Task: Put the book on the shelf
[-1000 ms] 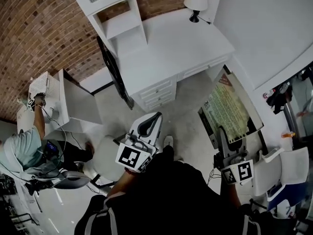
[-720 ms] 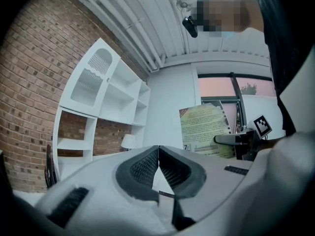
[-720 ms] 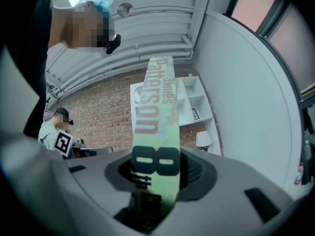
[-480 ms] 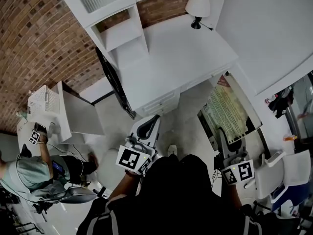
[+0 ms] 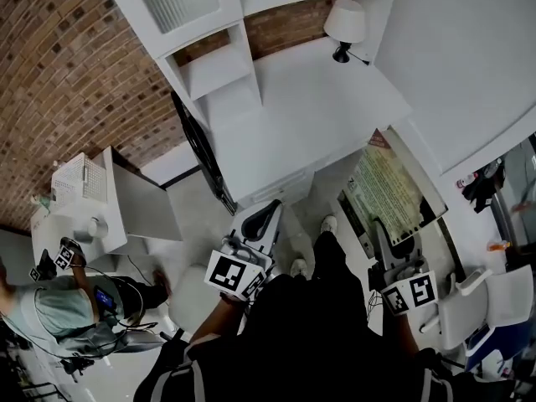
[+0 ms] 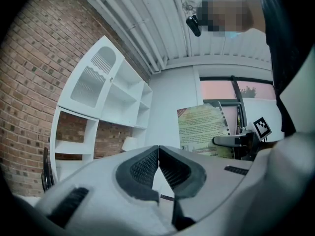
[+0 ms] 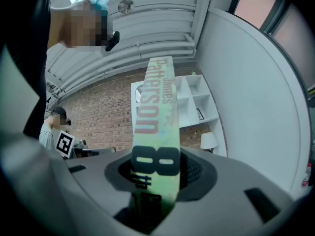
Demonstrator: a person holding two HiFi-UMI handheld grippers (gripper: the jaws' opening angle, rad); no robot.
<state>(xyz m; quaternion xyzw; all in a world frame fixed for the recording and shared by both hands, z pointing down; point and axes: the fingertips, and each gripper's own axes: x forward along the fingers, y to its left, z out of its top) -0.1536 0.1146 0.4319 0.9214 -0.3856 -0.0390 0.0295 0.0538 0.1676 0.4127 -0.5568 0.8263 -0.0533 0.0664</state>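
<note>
Closest in, the left gripper (image 6: pixel 158 156) is held out ahead of the black-clad person, its jaws pressed together with nothing between them. Beside it, on the person's right, the right gripper (image 7: pixel 156 173) is clamped on the lower part of the book (image 5: pixel 387 193), both pads against its covers and the spine turned to the gripper's camera. The spine is pale green, with a big black 8 low down and red lettering above. The book stands upright out of the jaws, and in the head view its yellow-green cover faces up. It is in the air to the right of the desk (image 5: pixel 310 115), apart from it and well away from the shelf (image 5: pixel 209 53). The white desk lies just past the grippers, its top bare but for a lamp (image 5: pixel 346 22) at the far right corner. The white shelf rises at the desk's back left, its compartments open, against a brick wall (image 5: pixel 75 65). Off to the left a second person (image 5: pixel 59 304) bends over a small table (image 5: pixel 134 212).
</note>
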